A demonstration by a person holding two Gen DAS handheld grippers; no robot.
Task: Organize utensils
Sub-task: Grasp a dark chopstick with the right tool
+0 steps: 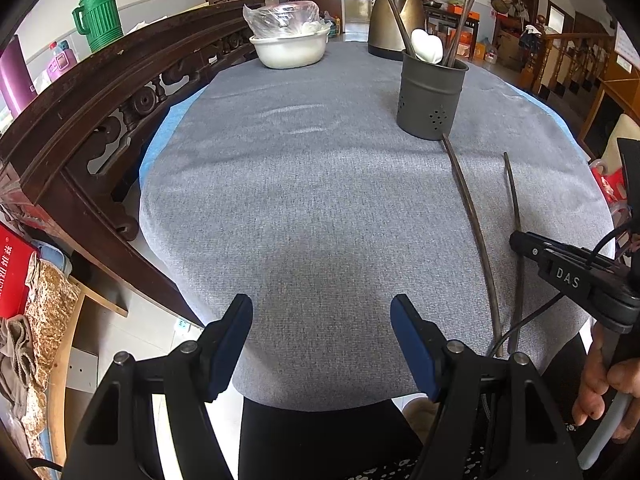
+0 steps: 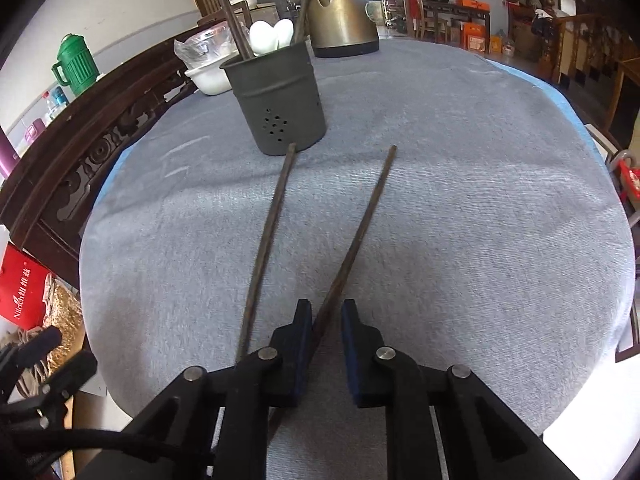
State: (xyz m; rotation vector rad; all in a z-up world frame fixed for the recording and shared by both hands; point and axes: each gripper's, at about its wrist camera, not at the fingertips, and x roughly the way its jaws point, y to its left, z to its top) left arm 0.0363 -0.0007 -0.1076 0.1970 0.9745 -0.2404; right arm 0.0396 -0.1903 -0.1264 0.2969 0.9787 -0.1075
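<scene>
Two dark chopsticks lie on the grey tablecloth [image 1: 300,200], pointing toward a grey metal utensil holder [image 2: 280,96] that has white spoons [image 2: 272,36] and more chopsticks in it. The left chopstick [image 2: 272,232] almost touches the holder's base. My right gripper [image 2: 326,308] is low over the near end of the right chopstick [image 2: 368,216]. Its jaws stand narrow around the stick, with a gap still showing beside it. From the left wrist view, the right gripper [image 1: 520,240] sits over that chopstick [image 1: 514,188]. My left gripper [image 1: 322,308] hangs open and empty over the table's near edge.
A brass-coloured kettle [image 2: 340,12] stands behind the holder. A white bowl [image 1: 290,50] with a plastic-wrapped dish is at the far left of the table. Carved dark wooden furniture [image 1: 100,92] runs along the table's left side, with a green jug [image 1: 100,16] behind it.
</scene>
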